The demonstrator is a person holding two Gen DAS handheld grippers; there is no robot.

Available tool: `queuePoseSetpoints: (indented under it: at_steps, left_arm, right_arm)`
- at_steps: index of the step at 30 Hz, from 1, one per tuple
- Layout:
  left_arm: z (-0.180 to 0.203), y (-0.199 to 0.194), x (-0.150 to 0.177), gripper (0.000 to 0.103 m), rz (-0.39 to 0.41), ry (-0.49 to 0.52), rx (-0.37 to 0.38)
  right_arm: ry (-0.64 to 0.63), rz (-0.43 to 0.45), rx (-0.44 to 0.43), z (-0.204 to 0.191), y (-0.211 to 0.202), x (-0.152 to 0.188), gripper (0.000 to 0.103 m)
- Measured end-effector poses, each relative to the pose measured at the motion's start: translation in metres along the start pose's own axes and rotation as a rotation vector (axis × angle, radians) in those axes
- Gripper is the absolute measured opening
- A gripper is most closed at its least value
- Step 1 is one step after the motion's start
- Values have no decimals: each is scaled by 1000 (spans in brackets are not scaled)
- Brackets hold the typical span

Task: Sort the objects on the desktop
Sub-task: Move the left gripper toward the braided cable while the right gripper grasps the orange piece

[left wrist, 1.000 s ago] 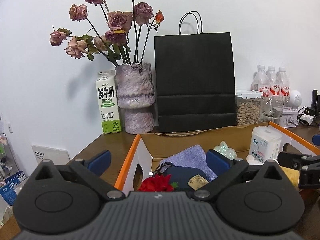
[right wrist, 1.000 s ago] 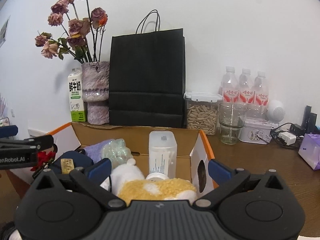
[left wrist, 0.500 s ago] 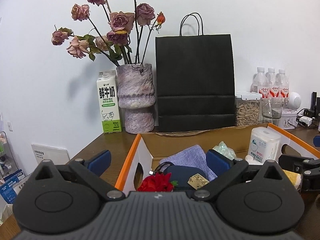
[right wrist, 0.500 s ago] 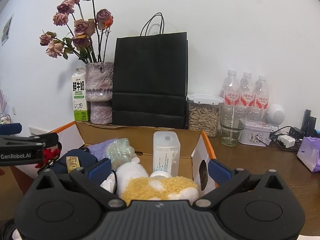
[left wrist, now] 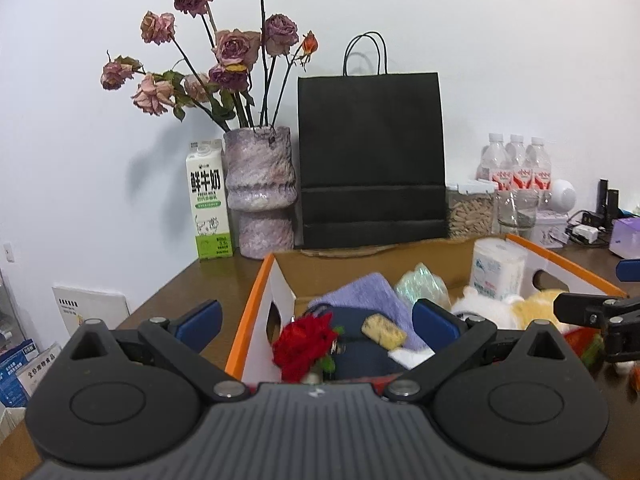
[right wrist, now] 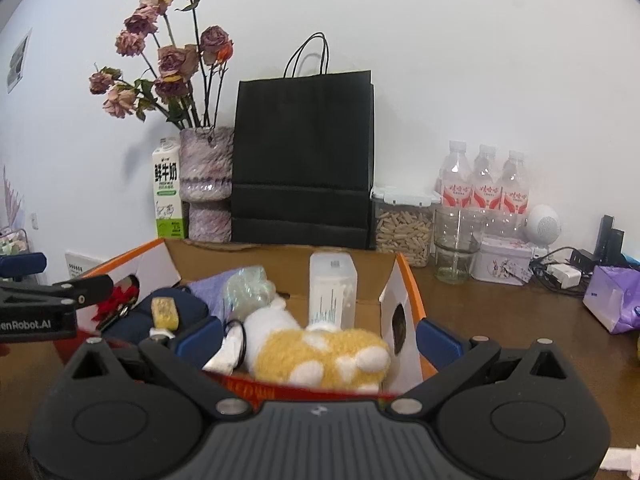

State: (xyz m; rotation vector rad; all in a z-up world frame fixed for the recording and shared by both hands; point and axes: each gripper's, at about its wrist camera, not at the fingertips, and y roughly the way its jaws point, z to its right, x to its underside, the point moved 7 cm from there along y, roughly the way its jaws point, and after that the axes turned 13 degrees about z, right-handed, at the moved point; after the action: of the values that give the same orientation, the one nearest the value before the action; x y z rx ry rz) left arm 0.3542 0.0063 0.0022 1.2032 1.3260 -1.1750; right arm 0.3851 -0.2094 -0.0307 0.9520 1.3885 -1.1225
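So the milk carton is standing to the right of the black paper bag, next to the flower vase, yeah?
Not quite. The milk carton stands to the left of the black paper bag, not the right. It is next to the flower vase, on the vase's left, with the vase between carton and bag. The left wrist view shows this, and the right wrist view agrees.

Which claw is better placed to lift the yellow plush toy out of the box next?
Right, probably. The right claw is open with the yellow plush toy directly between its fingers; the left claw is open over the red flower.
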Motion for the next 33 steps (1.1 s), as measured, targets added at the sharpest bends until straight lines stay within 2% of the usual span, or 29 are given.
queuePoseSetpoints:
  at_steps: [14,27,29,31,33]
  left_arm:
    - [-13,-31,21,103,-70,-8,2]
    - [-12,-44,34,103,-122,4,-2]
    - [-12,-44,35,103,-127,10,-3]
    - [-11,-44,36,103,-131,13,-2]
    - [-10,-45,37,103,-132,16,-1]
  right_arm:
    - [-12,-73,19,8,-41,26,103]
    - [-12,-178,101,42,-60,53,103]
    - [1,-198,102,47,-59,56,101]
    - [16,-227,100,51,-57,60,90]
    - [34,-259,90,52,-53,64,84]
